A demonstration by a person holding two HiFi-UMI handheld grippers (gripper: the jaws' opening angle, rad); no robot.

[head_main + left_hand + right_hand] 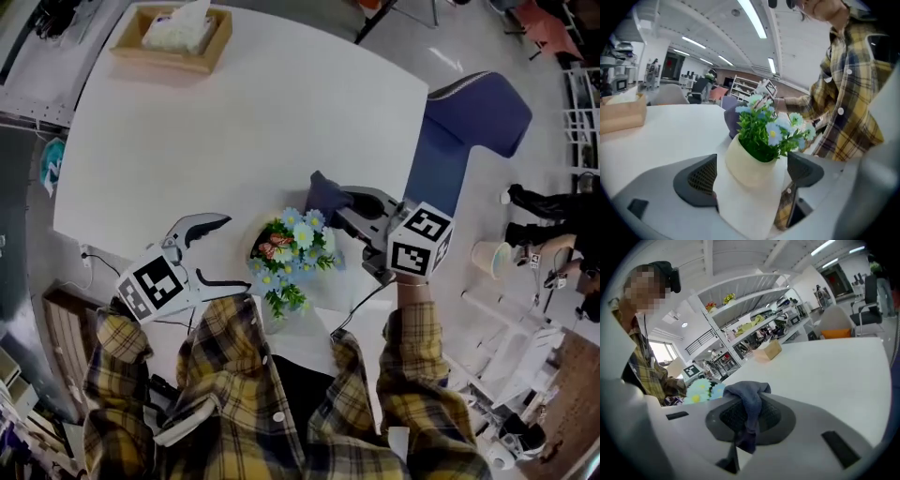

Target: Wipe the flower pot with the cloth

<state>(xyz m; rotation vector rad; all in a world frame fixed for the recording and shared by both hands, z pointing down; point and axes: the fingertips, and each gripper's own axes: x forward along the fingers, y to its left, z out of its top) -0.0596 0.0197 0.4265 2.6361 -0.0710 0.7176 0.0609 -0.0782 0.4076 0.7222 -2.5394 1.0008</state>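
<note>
A cream flower pot [749, 165] with blue flowers [292, 246] and green leaves stands near the front edge of the white table [244, 122]. My left gripper [236, 250] is open just left of the pot. In the left gripper view the pot sits between and a little ahead of the two dark pads [699, 180], apart from them. My right gripper [345, 203] is just right of the flowers and shut on a dark blue cloth [322, 193]. In the right gripper view the cloth [749, 401] hangs bunched over the jaws, with the flowers [700, 390] to the left.
A wooden tray with a tissue box [174, 36] stands at the table's far left corner. A blue chair [469, 127] is pushed against the right edge. A paper cup [489, 257] and clutter lie on the floor at the right, where another person [553, 211] is.
</note>
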